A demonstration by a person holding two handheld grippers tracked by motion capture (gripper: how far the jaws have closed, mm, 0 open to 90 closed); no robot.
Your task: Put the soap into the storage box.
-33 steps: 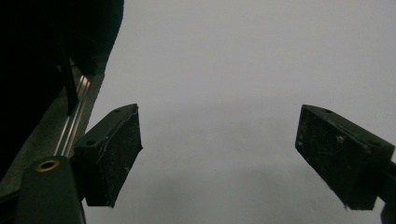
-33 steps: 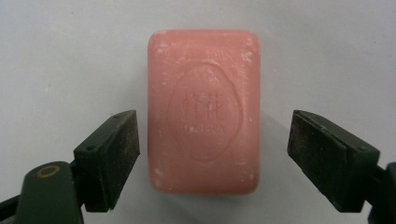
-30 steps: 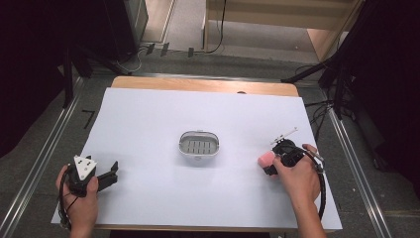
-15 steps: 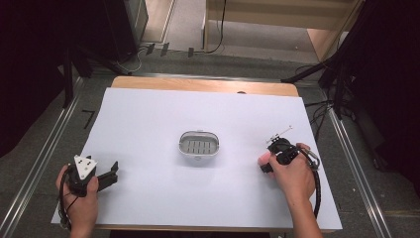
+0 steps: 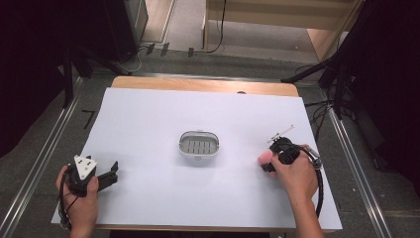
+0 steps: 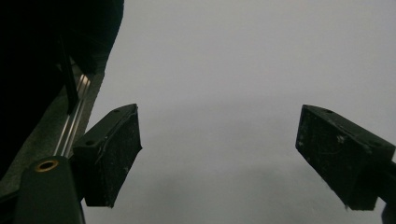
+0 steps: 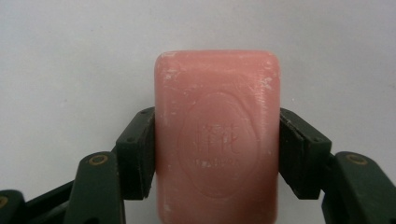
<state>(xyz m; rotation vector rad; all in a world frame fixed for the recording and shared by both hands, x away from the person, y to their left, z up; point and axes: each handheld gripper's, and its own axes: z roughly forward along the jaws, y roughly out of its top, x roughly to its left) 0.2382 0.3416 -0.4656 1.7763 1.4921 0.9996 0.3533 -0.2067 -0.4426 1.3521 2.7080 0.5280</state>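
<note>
A pink bar of soap (image 7: 217,140) lies on the white table sheet, and both pads of my right gripper (image 7: 217,154) press on its long sides; the jaws have just been closing on it. From above, the soap (image 5: 265,157) peeks out at the left of the right gripper (image 5: 270,161), right of the table's middle. An oval grey soap dish (image 5: 198,144) with a slotted floor stands at the centre, empty. My left gripper (image 5: 113,173) rests near the front left corner, its jaws wide apart over bare sheet (image 6: 219,158) with nothing between them.
The white sheet (image 5: 148,114) covers a wooden table whose far edge (image 5: 203,85) shows. Metal rails (image 5: 44,158) run along both sides of the table. Dark stands and cables sit on the floor behind.
The right hand has covered the soap and its jaws have shut on it. The left gripper has stayed where it was.
</note>
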